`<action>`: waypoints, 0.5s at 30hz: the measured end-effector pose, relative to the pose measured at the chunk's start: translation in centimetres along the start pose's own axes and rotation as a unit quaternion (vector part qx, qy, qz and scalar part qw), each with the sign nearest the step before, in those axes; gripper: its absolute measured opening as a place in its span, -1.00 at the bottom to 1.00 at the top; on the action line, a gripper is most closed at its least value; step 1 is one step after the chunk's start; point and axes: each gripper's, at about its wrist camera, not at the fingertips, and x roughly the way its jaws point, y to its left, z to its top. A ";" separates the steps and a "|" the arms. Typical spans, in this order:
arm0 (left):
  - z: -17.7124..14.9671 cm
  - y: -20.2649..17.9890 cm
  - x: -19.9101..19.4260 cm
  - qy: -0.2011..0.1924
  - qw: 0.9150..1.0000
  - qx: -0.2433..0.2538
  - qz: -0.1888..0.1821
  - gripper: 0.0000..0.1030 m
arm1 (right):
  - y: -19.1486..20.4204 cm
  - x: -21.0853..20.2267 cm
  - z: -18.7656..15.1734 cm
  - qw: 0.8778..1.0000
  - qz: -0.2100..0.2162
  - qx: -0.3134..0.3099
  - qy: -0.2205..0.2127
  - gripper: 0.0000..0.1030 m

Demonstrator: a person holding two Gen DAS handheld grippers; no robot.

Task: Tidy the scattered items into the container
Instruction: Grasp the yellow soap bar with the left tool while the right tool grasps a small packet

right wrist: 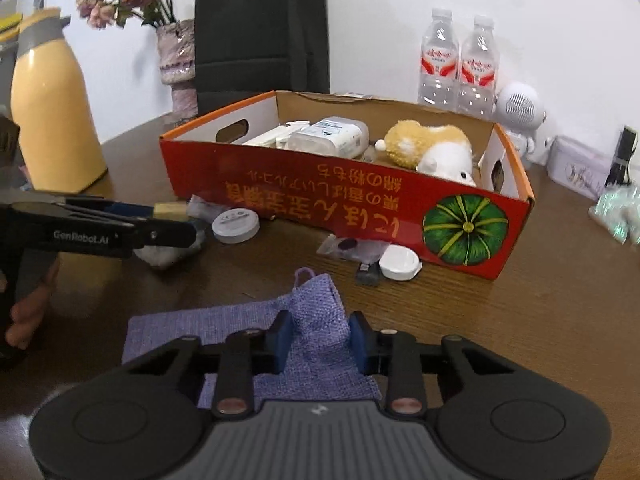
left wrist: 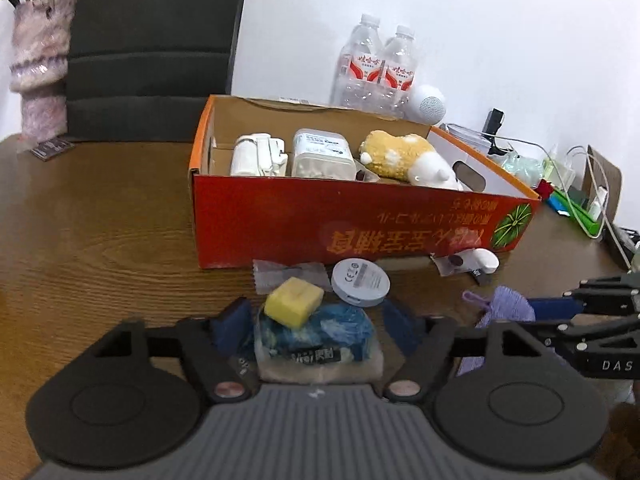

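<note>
An orange-red cardboard box (left wrist: pixel 360 224) (right wrist: pixel 320 192) holds a plush toy (left wrist: pixel 400 156), a white tub and a white gadget. In front of it lie a blue plastic packet (left wrist: pixel 320 340) with a yellow sponge (left wrist: pixel 294 302) on top, a round white disc (left wrist: pixel 360 282) (right wrist: pixel 235 224), a small white cap (right wrist: pixel 400 264) and a clear sachet (right wrist: pixel 352 246). My left gripper (left wrist: pixel 316 328) straddles the blue packet, its pads close to the packet's sides without visibly squeezing it. My right gripper (right wrist: pixel 320 338) is shut on a bunched fold of the purple cloth (right wrist: pixel 240 332).
Two water bottles (right wrist: pixel 456 68) and a white speaker (right wrist: pixel 520 108) stand behind the box. A yellow flask (right wrist: pixel 52 112), a flower vase (right wrist: pixel 176 56) and a dark chair (left wrist: pixel 152 48) are at the left. Cables and clutter (left wrist: pixel 580 184) fill the right edge. A hand (right wrist: pixel 28 316) holds the left gripper.
</note>
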 end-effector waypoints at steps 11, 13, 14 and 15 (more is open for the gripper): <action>1.1 1.5 -1.3 -0.020 0.998 -0.052 -0.017 -0.58 | 0.3 -1.0 0.2 1.000 0.015 -0.013 -0.024 -0.95; 1.3 1.7 -2.3 -0.042 0.997 -0.060 -0.020 -0.58 | 1.4 -2.4 0.2 0.997 0.054 -0.048 -0.040 -0.95; 1.4 1.8 -2.7 -0.050 0.997 -0.062 -0.019 -0.58 | 2.2 -3.2 0.0 0.993 0.075 -0.076 -0.051 -0.95; 1.4 1.8 -3.0 -0.056 0.996 -0.064 -0.017 -0.58 | 3.1 -3.6 -0.4 0.989 0.092 -0.102 -0.059 -0.95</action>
